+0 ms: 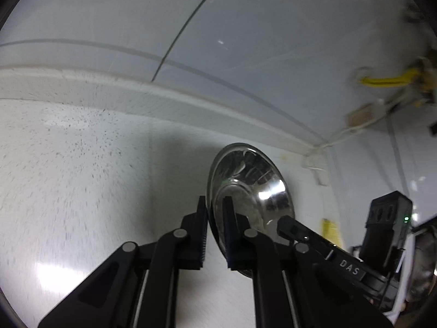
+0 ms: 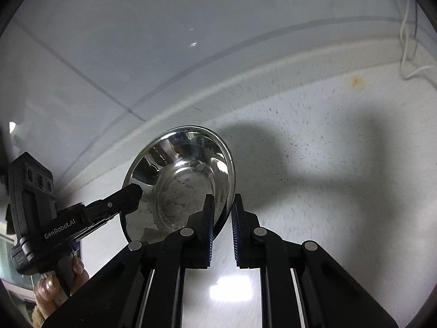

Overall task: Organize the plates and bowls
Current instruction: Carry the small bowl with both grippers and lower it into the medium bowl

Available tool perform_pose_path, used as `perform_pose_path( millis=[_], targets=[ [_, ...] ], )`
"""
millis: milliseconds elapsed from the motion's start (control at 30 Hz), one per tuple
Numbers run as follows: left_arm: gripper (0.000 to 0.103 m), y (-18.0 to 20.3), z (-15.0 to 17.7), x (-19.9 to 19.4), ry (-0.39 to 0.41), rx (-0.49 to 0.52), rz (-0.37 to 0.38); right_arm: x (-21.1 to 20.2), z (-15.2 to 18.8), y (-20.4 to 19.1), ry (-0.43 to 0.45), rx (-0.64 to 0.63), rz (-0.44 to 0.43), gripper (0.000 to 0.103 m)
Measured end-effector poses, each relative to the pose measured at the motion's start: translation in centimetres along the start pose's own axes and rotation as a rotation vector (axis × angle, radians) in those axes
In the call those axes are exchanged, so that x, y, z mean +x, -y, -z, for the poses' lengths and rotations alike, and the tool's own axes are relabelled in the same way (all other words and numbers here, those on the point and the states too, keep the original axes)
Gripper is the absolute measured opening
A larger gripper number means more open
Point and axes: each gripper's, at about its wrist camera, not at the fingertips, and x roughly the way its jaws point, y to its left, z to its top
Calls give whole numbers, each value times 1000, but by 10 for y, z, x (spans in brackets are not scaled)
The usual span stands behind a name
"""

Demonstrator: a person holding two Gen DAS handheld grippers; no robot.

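A shiny steel bowl (image 1: 245,191) is held on edge in the air above a white speckled counter (image 1: 68,164), gripped by both grippers at once. My left gripper (image 1: 215,232) is shut on one side of its rim. My right gripper (image 2: 222,229) is shut on the opposite side of the rim; the bowl's hollow (image 2: 180,188) faces this camera. In the left wrist view the right gripper's fingertip (image 1: 286,225) sits on the bowl from the right. In the right wrist view the left gripper's fingertip (image 2: 131,191) sits on the rim from the left.
A raised white ledge (image 1: 136,93) runs along the counter's back below a pale tiled wall (image 1: 245,27). White cables (image 2: 409,41) and yellow clutter (image 1: 387,79) hang at the right corner. Part of another steel vessel (image 1: 426,259) shows at the far right edge.
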Motion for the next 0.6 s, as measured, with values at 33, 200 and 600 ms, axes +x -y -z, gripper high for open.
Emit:
perform_pose_path(
  millis=[33, 200, 600],
  targets=[
    [9, 8, 6, -15, 10, 13, 8, -17, 8, -6, 14, -16, -2, 11],
    [9, 38, 48, -79, 29, 59, 61, -84, 59, -33, 50, -80, -18, 11],
    [9, 16, 206, -163, -45, 97, 56, -127, 218, -36, -57, -101, -82, 12]
  ],
)
